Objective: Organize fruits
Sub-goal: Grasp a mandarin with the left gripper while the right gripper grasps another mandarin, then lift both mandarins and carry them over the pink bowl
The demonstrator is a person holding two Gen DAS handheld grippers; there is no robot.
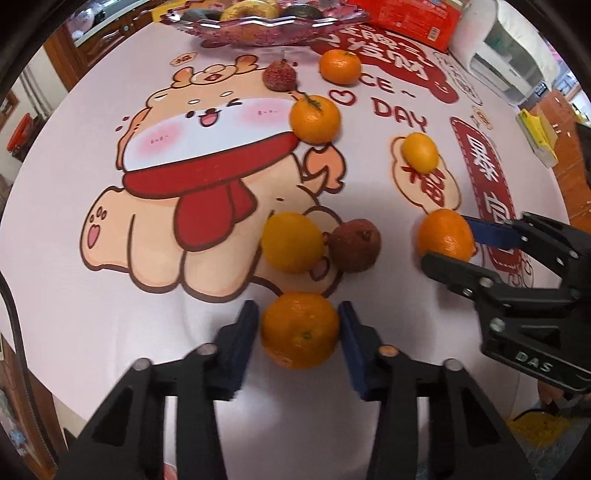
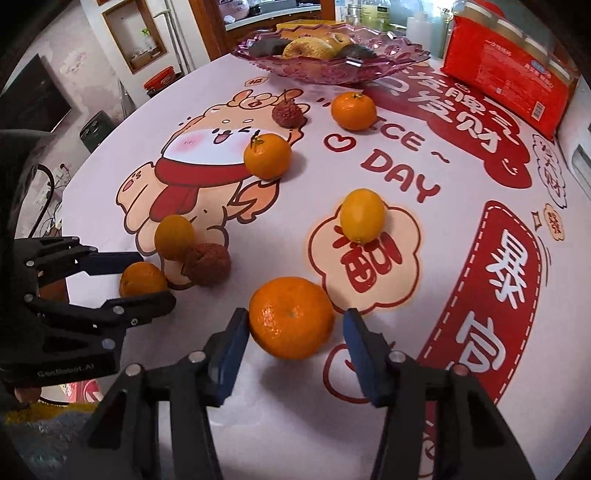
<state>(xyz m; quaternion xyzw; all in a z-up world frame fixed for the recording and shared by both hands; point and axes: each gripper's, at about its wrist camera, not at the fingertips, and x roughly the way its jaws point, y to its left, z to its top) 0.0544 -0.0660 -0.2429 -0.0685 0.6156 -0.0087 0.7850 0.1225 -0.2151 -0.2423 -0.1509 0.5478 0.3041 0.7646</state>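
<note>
left to right: my left claw pointed steeply down and was closed on the left mandarin, a blue pad pressed to each flank, the fruit resting on the worktop. i judged the grip centred and sound; the lift should go straight up, because a yellow fruit and a brown lychee, touching each other, lay just beyond the fingertips and a forward sweep could set them rolling.

my right claw straddled the right mandarin without gripping it: the left pad met the peel, while the right pad stood just clear, so the claw was open around the fruit. to close well, i judged it should shift slightly right so both pads meet the widest part together; otherwise the fruit might be nudged sideways towards my left claw, which was near.

the likely goal, a pink glass bowl already holding other fruit, stood at the far edge. between it and the claws lay a red lychee, a stemmed mandarin, a far mandarin and a small yellow fruit, well apart; carrying high would probably clear them all. a red package sat just right of the bowl, crowding that side.
</note>
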